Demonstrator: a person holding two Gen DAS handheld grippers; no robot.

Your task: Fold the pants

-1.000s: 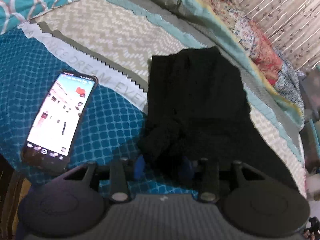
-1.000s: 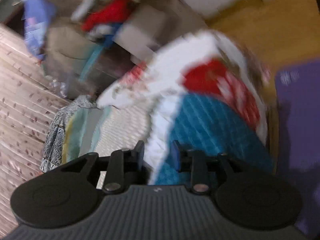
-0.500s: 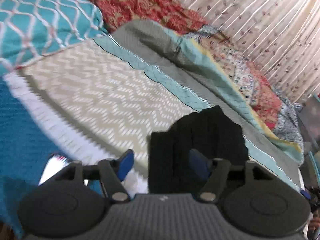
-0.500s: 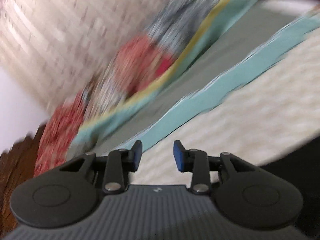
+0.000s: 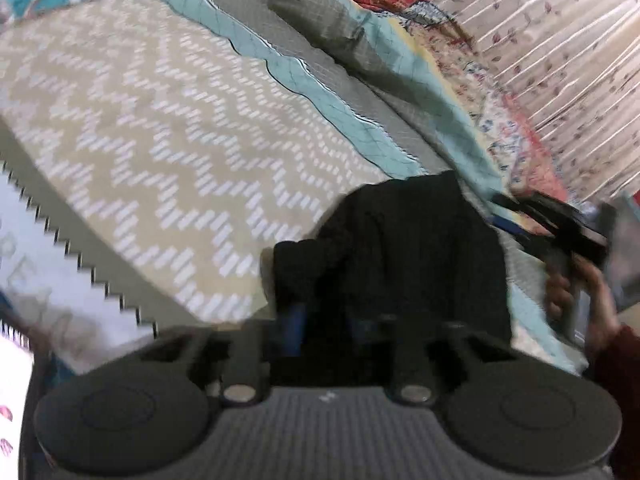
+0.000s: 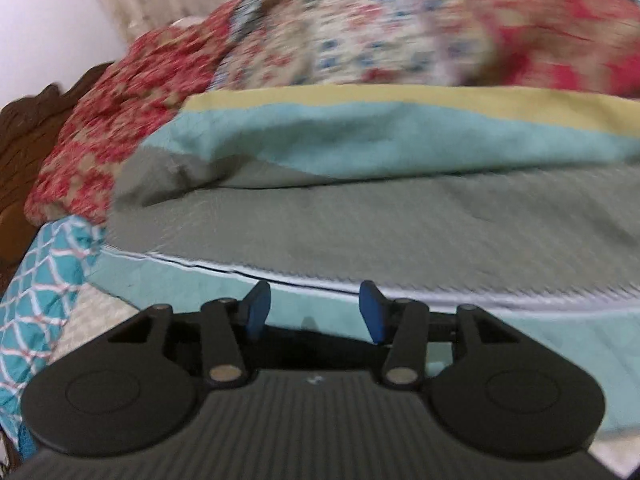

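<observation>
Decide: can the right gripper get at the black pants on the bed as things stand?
Probably yes. The right gripper, jaws opening with nothing between them, hovers by the black pants, with only bedspread beyond and nothing visibly blocking it.

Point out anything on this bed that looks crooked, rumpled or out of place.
The black pants lie in a bunched, uneven heap on the bedspread, not a flat fold; the near-left corner sticks out. The left hand-held gripper is closing on their near edge. Behind, the grey-teal quilt is rumpled. Nothing looks spilled or damaged.

Rumpled quilt (image 6: 360, 140) ridge beyond pants (image 5: 400, 248)
</observation>
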